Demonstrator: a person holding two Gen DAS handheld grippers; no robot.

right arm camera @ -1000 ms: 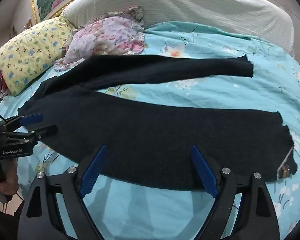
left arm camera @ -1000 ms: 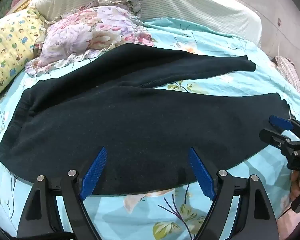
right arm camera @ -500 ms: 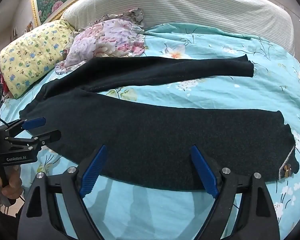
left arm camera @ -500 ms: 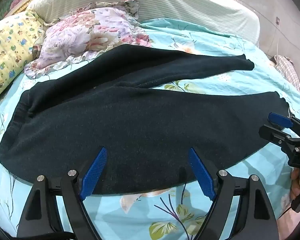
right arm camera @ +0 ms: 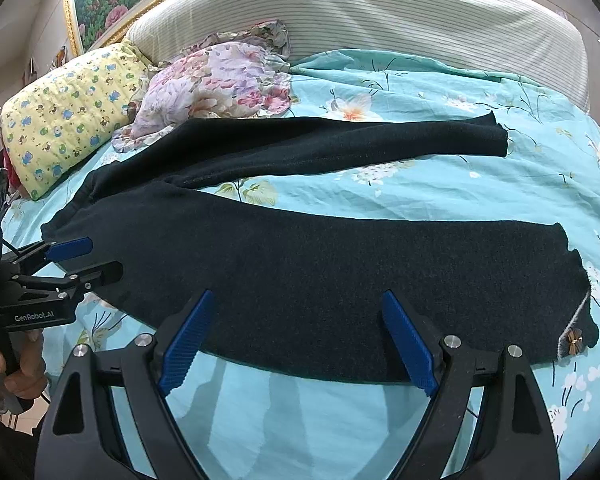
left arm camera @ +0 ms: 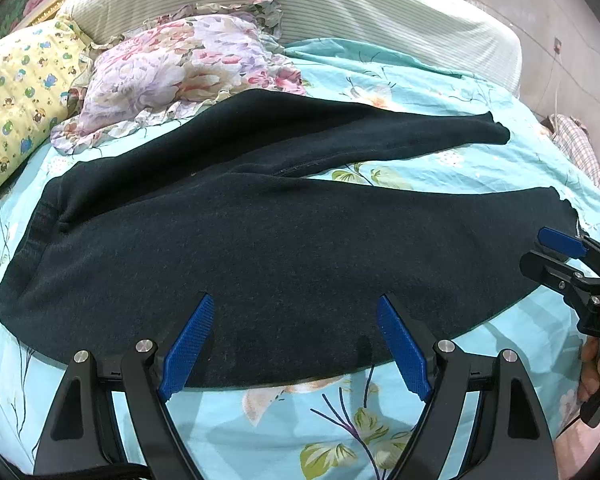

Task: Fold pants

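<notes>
Pants (left arm camera: 284, 248) lie spread on the bed (left arm camera: 440, 92), left gripper (left arm camera: 296, 344) and right gripper (right arm camera: 296, 340) both gaping, empty

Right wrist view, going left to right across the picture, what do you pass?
Left gripper held in a hand → yellow cartoon-print pillow → pink and purple floral ruffled pillow → black knit pants spread on the turquoise floral bedsheet → small bow ornament at the near cuff.

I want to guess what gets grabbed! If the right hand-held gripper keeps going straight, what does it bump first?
Probably the black pants: the right hand-held gripper points, open, at the near leg's edge.
</notes>
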